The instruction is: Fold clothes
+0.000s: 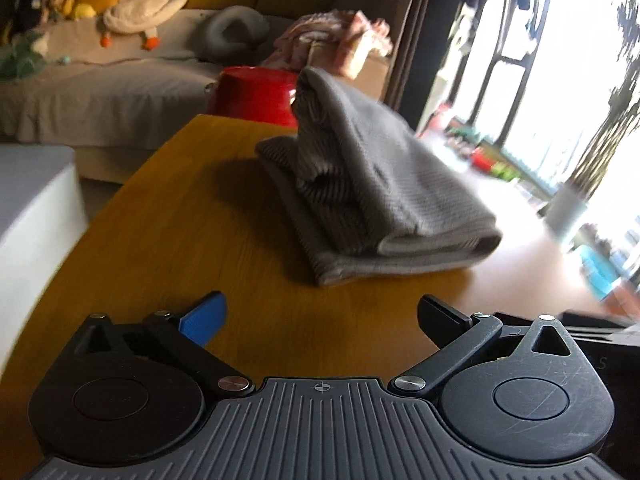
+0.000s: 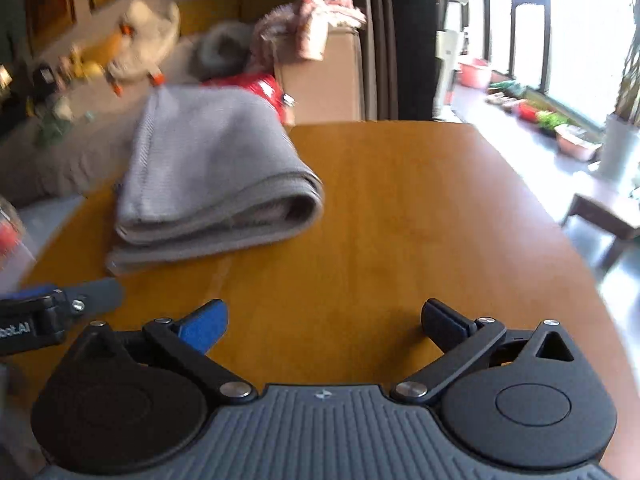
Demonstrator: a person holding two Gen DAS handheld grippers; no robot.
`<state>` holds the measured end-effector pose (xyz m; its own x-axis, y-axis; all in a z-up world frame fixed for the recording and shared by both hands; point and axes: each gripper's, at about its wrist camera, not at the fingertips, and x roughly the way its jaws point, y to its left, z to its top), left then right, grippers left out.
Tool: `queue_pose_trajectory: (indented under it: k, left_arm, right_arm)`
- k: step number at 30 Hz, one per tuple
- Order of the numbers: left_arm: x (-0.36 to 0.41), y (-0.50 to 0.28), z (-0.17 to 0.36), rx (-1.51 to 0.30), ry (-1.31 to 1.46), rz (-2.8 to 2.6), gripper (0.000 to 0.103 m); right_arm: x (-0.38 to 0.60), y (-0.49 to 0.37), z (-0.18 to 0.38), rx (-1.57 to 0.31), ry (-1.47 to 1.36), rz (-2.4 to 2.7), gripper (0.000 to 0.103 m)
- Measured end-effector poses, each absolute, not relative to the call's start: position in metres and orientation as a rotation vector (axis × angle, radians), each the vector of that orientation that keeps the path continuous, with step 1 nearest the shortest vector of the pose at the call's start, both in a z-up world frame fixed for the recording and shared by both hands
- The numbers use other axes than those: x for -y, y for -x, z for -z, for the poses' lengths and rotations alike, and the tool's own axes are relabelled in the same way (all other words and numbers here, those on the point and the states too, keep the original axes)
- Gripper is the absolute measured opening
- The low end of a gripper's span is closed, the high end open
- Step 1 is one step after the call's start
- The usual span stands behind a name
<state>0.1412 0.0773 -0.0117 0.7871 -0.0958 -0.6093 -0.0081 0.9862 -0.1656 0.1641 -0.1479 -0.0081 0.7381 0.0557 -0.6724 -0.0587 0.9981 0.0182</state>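
I hold my left gripper (image 1: 322, 316) low and level over the near part of the orange-brown wooden table (image 1: 168, 216), its blue-padded finger and black finger spread wide with nothing between them. My right gripper (image 2: 324, 322) sits in the same posture beside it, fingers likewise parted and empty, pointing along the table top. The folded grey knitted garment (image 1: 360, 196) lies on the table beyond both grippers, apart from them; one fold stands up in a peak at its far end. A red tub (image 1: 256, 94) sits past the table's far edge, behind the garment.
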Motion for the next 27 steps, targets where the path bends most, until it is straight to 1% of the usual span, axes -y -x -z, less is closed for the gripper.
queue_pose_trajectory:
  k: [5,27]
  left_arm:
    - [-0.052,-0.135,0.013,-0.732,0.016,-0.066,0.103]
    - [-0.047,-0.128,0.013,-0.715,0.031,-0.091,0.103]
  right_arm:
    - [0.157,-0.157,0.010,-0.741,-0.001,-0.034,0.103]
    - [0.156,-0.151,0.011,-0.738,0.005,-0.051,0.103]
